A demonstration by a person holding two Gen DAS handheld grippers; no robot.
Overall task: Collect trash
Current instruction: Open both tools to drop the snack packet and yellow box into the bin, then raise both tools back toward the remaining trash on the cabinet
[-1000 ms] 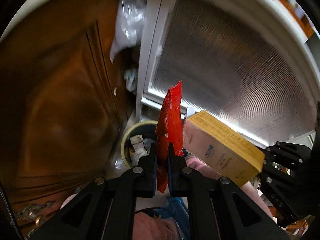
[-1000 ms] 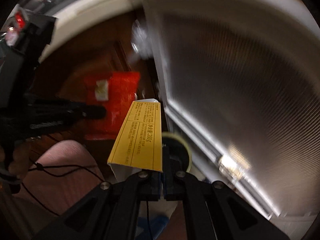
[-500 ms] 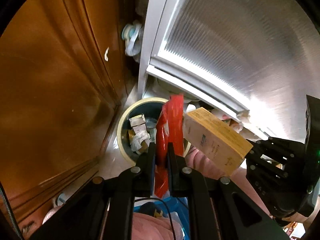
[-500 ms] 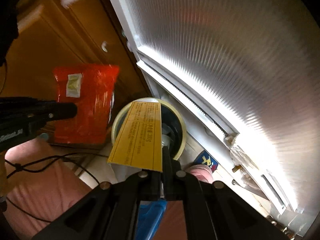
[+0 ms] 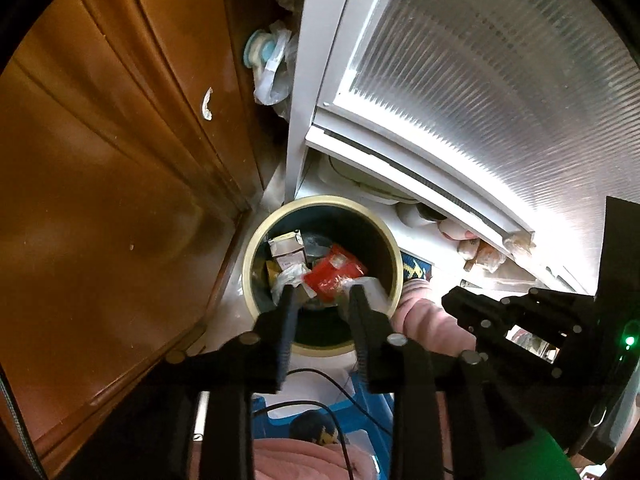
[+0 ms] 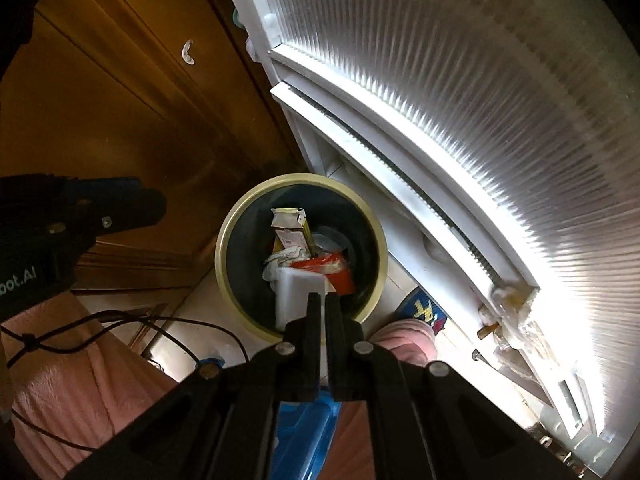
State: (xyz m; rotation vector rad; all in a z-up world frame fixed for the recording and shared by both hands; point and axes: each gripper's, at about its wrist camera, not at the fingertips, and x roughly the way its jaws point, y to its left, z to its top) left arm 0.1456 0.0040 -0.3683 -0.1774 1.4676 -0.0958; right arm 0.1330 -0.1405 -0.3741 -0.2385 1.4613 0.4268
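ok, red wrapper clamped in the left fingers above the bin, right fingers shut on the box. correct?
No. The red wrapper lies inside the bin; the left fingers are opening with nothing between them, as the left wrist view shows. The right fingers are shut on the box.

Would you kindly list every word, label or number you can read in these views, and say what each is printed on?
"oot.AI": white letters on the left tongs' body, cut off at the picture's edge.
Carton in the bin: printed label, too small to read.
Red wrapper: pale sticker, blurred, unreadable.
Nothing else legible.
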